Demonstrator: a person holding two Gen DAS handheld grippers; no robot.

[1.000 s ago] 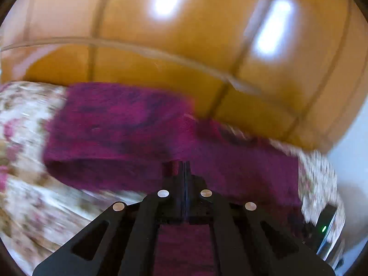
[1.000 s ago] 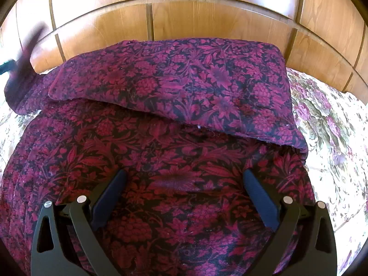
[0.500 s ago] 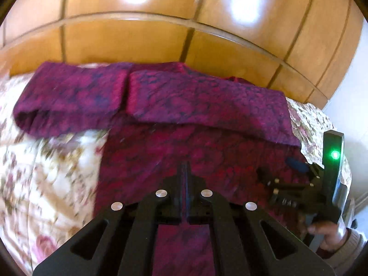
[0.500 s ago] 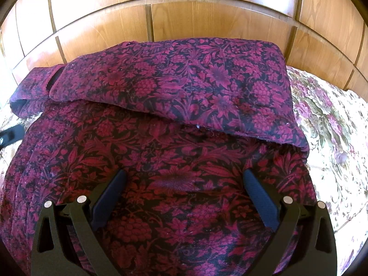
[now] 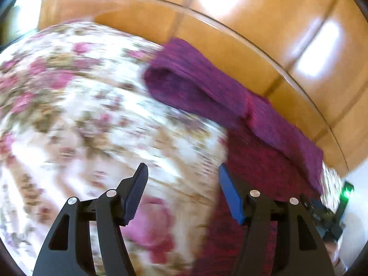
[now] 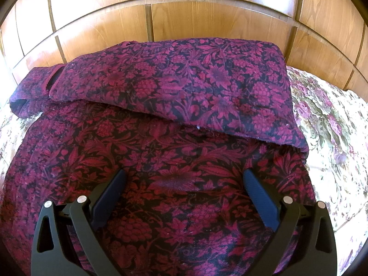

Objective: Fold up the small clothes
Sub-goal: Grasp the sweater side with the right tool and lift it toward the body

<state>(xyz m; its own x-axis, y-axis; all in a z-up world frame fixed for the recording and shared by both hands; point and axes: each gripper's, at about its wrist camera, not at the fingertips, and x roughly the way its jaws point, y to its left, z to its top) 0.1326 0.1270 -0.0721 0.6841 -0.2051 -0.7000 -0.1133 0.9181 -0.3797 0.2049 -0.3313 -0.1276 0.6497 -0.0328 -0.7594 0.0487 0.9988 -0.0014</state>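
**Garment on bedspread, headboard behind**

The garment (image 6: 174, 151) lies on the bedspread (image 6: 333, 124), its far part folded over onto the near part. The headboard (image 6: 207, 16) stands behind. Bedspread shows left and right of the garment.

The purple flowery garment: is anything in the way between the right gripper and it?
Nothing visible is in the way. The right gripper is open right over the garment, with only cloth between its fingers. The left gripper is open too, over the flowery bedspread beside it.
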